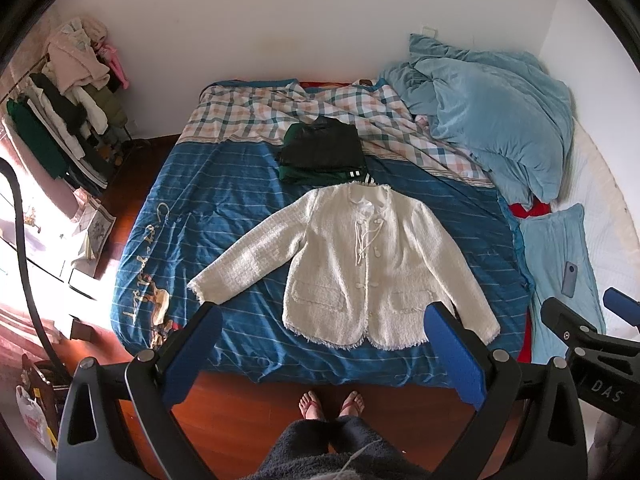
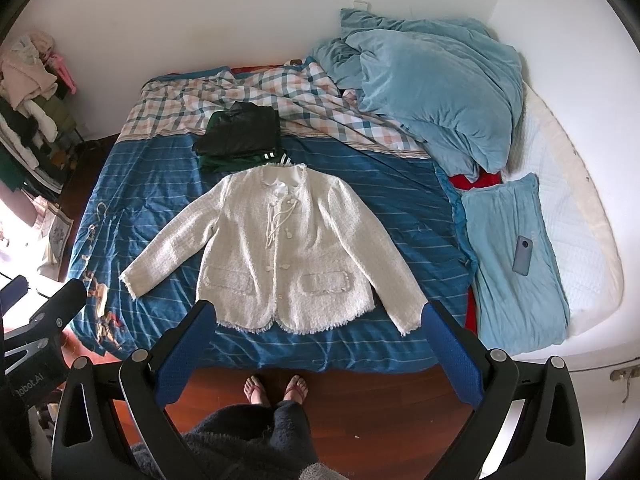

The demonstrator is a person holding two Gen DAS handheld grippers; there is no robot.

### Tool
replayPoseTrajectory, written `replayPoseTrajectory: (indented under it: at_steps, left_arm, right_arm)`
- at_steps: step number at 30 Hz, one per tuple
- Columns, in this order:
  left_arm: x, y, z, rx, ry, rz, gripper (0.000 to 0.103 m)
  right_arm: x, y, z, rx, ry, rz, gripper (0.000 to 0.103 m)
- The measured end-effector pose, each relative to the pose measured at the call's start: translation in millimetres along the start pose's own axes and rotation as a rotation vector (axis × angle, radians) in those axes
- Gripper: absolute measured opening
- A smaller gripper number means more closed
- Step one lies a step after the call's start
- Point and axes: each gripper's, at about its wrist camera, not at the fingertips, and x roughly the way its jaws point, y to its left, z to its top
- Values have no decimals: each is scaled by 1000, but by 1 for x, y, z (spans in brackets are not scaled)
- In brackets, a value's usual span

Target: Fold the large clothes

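Note:
A white tweed jacket (image 1: 352, 260) lies flat and face up on the blue striped bedspread (image 1: 224, 200), sleeves spread out to both sides; it also shows in the right wrist view (image 2: 280, 252). Behind its collar sits a folded stack of dark green and black clothes (image 1: 322, 152), also in the right wrist view (image 2: 240, 136). My left gripper (image 1: 324, 348) is open and empty, held high above the bed's near edge. My right gripper (image 2: 316, 344) is open and empty at the same height; it shows at the right edge of the left wrist view (image 1: 592, 332).
A crumpled light blue duvet (image 2: 432, 92) and a checked sheet (image 2: 256, 92) lie at the back of the bed. A phone (image 2: 523, 255) rests on a blue pillow (image 2: 516, 272) at the right. A clothes rack (image 1: 68, 112) stands at the left. The person's feet (image 2: 276, 390) stand on the wooden floor.

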Motion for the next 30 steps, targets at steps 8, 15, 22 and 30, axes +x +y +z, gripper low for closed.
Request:
replayPoseTrajectory:
  at_steps: [8,15,22,30]
  left_arm:
    - [-1,4,7,16,-21,16,103]
    - [77,3,44,50,-98,168,103]
    - [211,-20,60,23,36,248,103]
    - [365,-49,35,15,176,312,103]
  right_arm:
    - [5,3,1,51,6,16,103]
    - [88,-37,-1,264,-16,55,103]
    - [273,-162,-34,681,197,89,59]
    - [457,-313,-120,1023,281,58,67]
